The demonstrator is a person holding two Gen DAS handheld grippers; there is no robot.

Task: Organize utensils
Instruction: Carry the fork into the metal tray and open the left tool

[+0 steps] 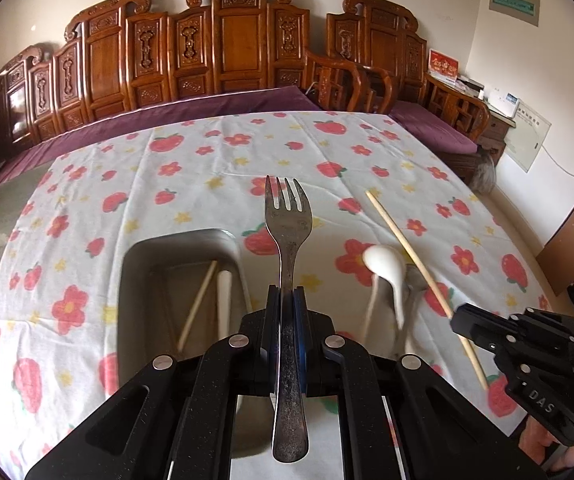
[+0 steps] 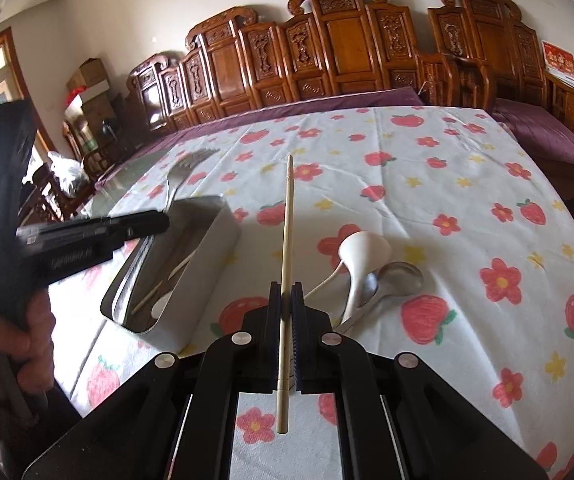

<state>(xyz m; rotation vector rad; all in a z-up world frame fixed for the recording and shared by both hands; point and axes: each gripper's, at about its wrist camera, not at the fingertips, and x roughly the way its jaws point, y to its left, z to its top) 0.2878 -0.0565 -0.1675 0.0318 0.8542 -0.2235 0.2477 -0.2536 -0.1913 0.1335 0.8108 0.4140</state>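
My left gripper [image 1: 287, 294] is shut on a metal fork [image 1: 288, 232], held tines forward above the table, just right of a steel tray [image 1: 135, 256]. The tray holds a chopstick [image 1: 199, 304] and a white spoon handle [image 1: 224, 304]. My right gripper [image 2: 286, 290] is shut on a wooden chopstick [image 2: 287, 240], pointing forward above the cloth. It also shows in the left wrist view [image 1: 457, 322] with its chopstick [image 1: 403, 244]. A white ceramic spoon [image 2: 361, 252] and a metal spoon [image 2: 399, 276] lie on the cloth to the right. The tray [image 2: 207, 240] sits left of my right gripper.
A floral tablecloth [image 2: 447, 184] covers the table. A carved wooden bench [image 1: 223, 52] with a purple cushion runs along the far edge. The left gripper [image 2: 159, 220] and the hand holding it reach in over the tray from the left in the right wrist view.
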